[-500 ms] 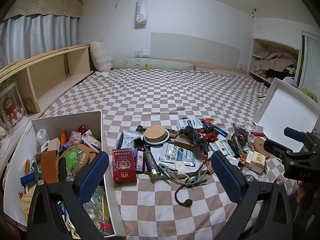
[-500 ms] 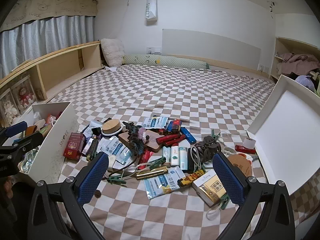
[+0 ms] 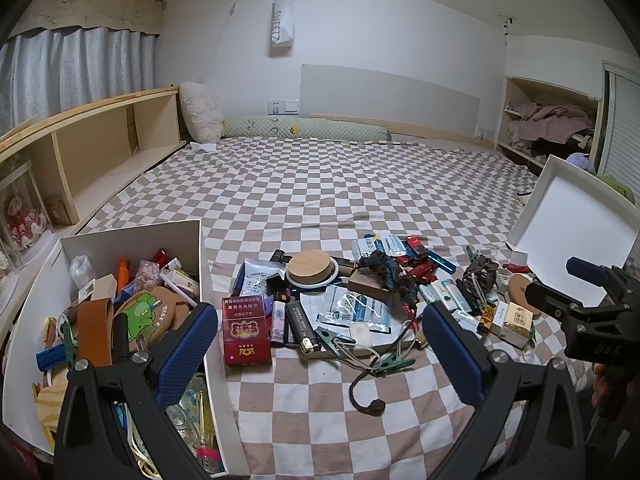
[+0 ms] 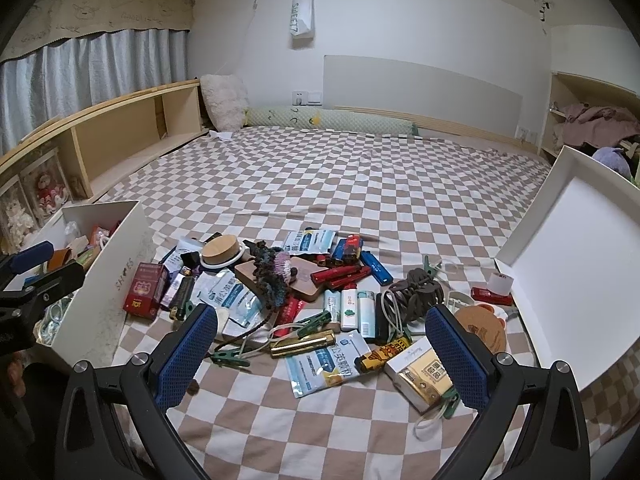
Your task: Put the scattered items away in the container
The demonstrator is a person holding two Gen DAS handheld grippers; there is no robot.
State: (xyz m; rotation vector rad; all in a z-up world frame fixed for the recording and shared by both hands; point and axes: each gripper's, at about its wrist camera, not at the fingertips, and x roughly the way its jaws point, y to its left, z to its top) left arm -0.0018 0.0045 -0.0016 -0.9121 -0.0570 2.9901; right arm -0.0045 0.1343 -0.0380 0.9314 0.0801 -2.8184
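Both grippers hang with fingers apart, holding nothing. Ahead of the left gripper (image 3: 320,354) lies a red pack (image 3: 245,330); the box (image 3: 132,236) sits at its left finger. Clutter (image 4: 320,300) spreads before the right gripper (image 4: 322,354).

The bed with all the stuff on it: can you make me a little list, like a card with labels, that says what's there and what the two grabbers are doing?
place: checkered bed
container: white box on the left, partly filled
box lid: white lid, on the right
pile: red packet, round wooden lid, black lighter, green clip, gold box
left gripper: open, holding nothing
right gripper: open, holding nothing
job left: most items still outside the box
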